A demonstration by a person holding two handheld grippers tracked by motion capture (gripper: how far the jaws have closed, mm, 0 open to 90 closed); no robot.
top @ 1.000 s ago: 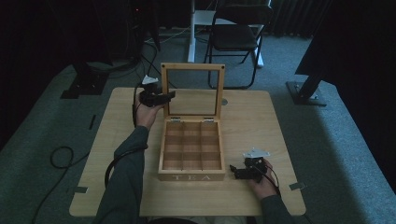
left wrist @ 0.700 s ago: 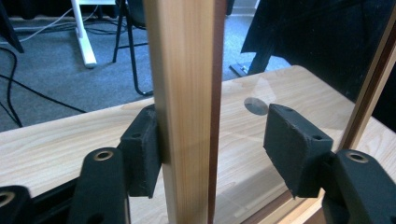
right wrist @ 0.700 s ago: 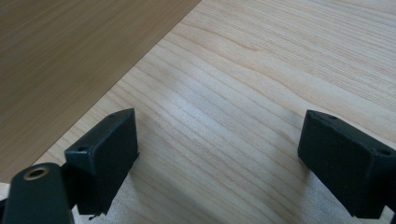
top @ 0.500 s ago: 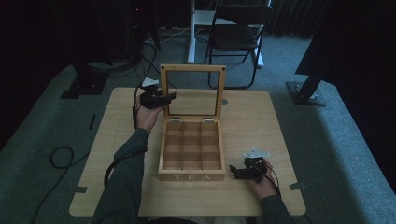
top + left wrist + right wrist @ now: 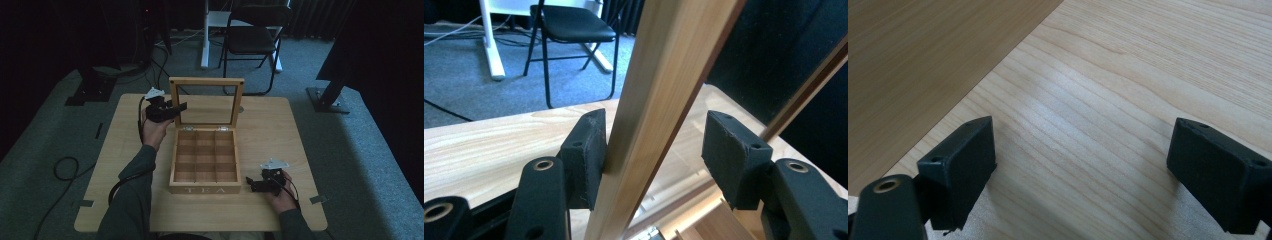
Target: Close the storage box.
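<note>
A wooden tea box (image 5: 205,160) with empty compartments stands in the middle of the table (image 5: 270,125), its glass-paned lid (image 5: 206,82) upright. My left gripper (image 5: 180,107) is at the lid's left edge. In the left gripper view the left gripper (image 5: 654,135) is open around the lid's wooden frame (image 5: 659,75); one pad (image 5: 586,150) touches the frame and the other stands apart from it. My right gripper (image 5: 251,184) rests low at the box's front right corner. In the right gripper view it (image 5: 1083,150) is open over bare table, with the box's side (image 5: 923,60) at its upper left.
A black folding chair (image 5: 252,37) and a white desk leg (image 5: 205,35) stand beyond the table's far edge. Black stand bases (image 5: 327,100) sit on the carpet at both sides. A cable loop (image 5: 65,167) lies on the floor at the left.
</note>
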